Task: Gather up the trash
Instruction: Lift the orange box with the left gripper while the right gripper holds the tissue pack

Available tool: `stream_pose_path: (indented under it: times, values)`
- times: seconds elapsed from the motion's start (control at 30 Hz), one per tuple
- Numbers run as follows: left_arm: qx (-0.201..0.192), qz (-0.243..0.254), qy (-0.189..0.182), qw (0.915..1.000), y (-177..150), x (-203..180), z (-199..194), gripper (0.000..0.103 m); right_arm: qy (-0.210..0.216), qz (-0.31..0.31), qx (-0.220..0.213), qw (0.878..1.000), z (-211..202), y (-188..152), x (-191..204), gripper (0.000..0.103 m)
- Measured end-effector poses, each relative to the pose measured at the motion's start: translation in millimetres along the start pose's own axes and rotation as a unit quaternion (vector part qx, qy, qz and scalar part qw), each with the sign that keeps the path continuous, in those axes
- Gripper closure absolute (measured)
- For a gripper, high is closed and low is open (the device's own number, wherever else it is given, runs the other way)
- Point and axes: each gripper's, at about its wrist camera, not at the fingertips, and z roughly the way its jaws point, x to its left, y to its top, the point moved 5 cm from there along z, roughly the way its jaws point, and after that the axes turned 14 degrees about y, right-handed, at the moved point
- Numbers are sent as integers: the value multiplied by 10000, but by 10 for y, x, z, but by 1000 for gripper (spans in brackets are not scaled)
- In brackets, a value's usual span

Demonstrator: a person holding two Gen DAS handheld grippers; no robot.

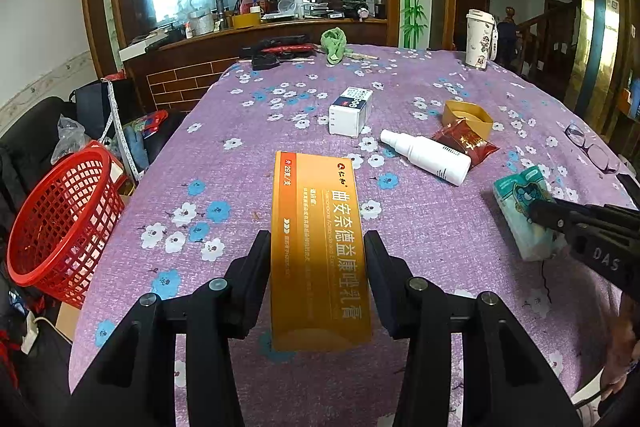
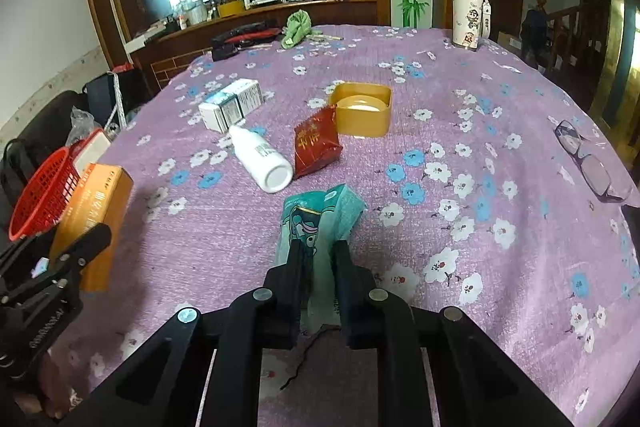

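Pinching the orange box [image 1: 320, 247] in my left gripper [image 1: 318, 251], my right gripper [image 2: 318, 259] squeezing the teal tissue pack [image 2: 316, 223], red basket [image 1: 60, 219] beside the bench [image 1: 440, 267].

A tall white tumbler [image 2: 467, 15] stands upright at the far edge of the worktop [image 2: 500, 115], which wears a purple flowered cloth. Dark-framed glasses [image 2: 588, 159] lie near its right edge. A crumpled green rag [image 1: 334, 43] sits at the far side.

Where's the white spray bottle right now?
In the right wrist view the white spray bottle lies on its side mid-table, between the white box and the red packet, just beyond the tissue pack.
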Motion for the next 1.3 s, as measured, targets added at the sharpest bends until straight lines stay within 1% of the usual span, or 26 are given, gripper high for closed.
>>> stream_pose_path:
  times: [0.17, 0.3, 0.63, 1.3]
  values:
    - [-54, -43, 12, 10000, 21, 34, -53, 58, 82, -25, -121, 9999, -105, 44, 78, 88]
    - [-80, -77, 15, 9999, 33, 65, -84, 58, 159, -50, -137, 9998, -127, 59, 144, 88]
    - [-109, -142, 26, 9998, 53, 141, -131, 58, 296, -92, -83, 9995, -102, 59, 256, 88]
    - [-61, -221, 41, 9997, 65, 217, -86, 58, 468, -304, 68, 9984, -13, 92, 518, 88]
